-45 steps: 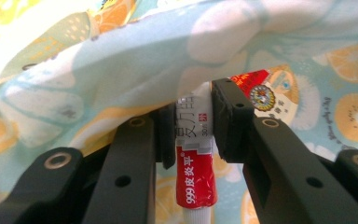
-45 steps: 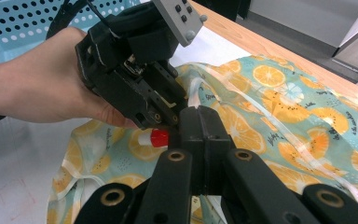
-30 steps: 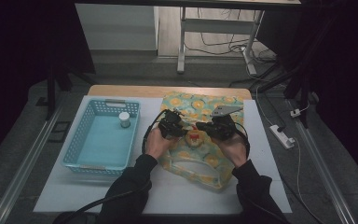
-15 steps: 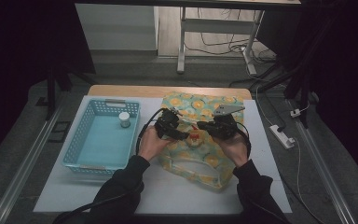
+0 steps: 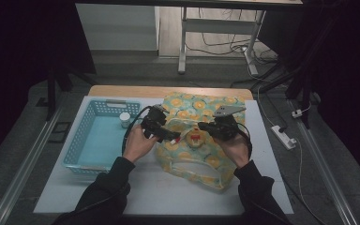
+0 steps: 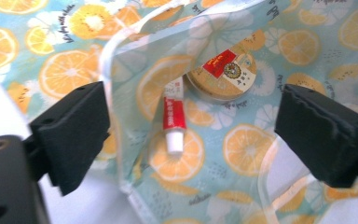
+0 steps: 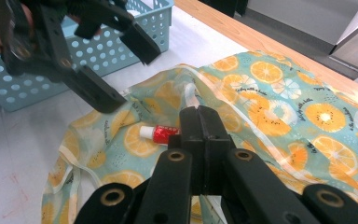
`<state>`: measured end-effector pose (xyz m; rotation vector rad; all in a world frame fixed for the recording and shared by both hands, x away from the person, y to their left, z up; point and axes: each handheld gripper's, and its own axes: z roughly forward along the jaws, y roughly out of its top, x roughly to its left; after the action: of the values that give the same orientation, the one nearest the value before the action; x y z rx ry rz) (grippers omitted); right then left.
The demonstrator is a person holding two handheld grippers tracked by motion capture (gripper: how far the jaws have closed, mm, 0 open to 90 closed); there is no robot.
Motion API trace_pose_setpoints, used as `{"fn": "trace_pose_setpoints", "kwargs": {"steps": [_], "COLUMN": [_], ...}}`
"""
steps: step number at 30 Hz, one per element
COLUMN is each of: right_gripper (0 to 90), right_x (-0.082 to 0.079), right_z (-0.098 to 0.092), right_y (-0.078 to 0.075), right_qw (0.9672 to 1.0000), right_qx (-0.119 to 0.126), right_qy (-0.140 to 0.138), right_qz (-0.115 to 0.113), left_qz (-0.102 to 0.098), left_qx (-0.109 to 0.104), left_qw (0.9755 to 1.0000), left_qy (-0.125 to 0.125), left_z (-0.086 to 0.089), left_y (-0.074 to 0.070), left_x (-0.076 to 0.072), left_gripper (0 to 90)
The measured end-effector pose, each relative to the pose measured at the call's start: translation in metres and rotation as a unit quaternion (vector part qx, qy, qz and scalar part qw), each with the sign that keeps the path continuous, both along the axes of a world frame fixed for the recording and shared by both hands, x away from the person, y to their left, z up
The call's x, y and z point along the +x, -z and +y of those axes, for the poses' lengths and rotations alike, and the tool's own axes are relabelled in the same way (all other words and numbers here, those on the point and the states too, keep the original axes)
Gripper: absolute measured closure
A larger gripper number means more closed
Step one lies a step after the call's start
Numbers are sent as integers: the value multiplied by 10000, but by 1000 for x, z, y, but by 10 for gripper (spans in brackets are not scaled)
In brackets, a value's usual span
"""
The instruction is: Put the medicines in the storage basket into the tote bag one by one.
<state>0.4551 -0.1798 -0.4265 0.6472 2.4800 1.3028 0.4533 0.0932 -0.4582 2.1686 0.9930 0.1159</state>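
Left gripper view has the left gripper [image 6: 186, 135] with jaws just swung wide and empty over the red tube [image 6: 173, 120] and round tin [image 6: 222, 76] lying inside the orange-print bag [image 6: 284, 42], which the right gripper [image 7: 199, 122] pinches open, so next probably fetch the small jar [image 5: 124, 120] from the blue basket [image 5: 82, 140].

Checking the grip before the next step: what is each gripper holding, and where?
Left gripper: open, nothing held. Right gripper: shut, seemingly pinching the bag at its opening's edge.

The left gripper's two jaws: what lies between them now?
In the left gripper view, the left gripper stands open over the fruit-print bag; between its jaws lie a red tube and a round tin.
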Motion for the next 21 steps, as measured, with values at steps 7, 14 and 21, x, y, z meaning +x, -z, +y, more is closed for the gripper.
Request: {"fn": "trace_pose_setpoints", "kwargs": {"steps": [7,14,21], "right_gripper": [900,900,900], "right_x": [-1,0,1], "right_z": [0,0,0], "right_y": [-1,1,1], "right_qw": [10000,10000,10000], "right_qx": [24,5,-3], "right_qy": [-28,-17,-23], "right_qz": [16,44,51], "left_qz": [-118,-265,-403], "left_qx": [-86,-178,-139], "left_qw": [9999,9994,9979], "left_qy": [21,-110,-484], "left_z": [23,55,88], "left_y": [-6,-13,-17], "left_x": [-6,-9,-11], "left_gripper": [11,0,0]}}
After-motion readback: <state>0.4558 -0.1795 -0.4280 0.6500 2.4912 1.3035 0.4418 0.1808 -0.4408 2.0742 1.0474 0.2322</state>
